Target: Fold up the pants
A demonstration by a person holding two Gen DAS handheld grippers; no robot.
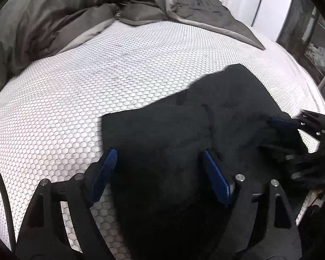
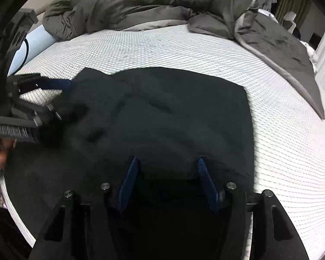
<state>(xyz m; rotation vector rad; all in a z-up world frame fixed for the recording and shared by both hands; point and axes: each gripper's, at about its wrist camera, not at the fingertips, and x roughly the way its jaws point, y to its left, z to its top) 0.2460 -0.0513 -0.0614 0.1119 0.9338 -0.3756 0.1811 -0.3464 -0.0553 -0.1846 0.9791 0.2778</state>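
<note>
I see the black pants (image 2: 162, 117) lying bunched on the white mattress (image 1: 65, 99) while my left gripper (image 1: 158, 158) and right gripper (image 2: 166, 164) hover over them, both spread wide, grasping nothing.

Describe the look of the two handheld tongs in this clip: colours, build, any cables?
Both the left tongs and right tongs are matte black plastic linkage frames with cut-out slots and silver pivot pins. Each finger carries a ribbed blue pad. In the right wrist view, a dark cable loops behind the left tongs, and bare fingers show, no sleeve visible.
</note>
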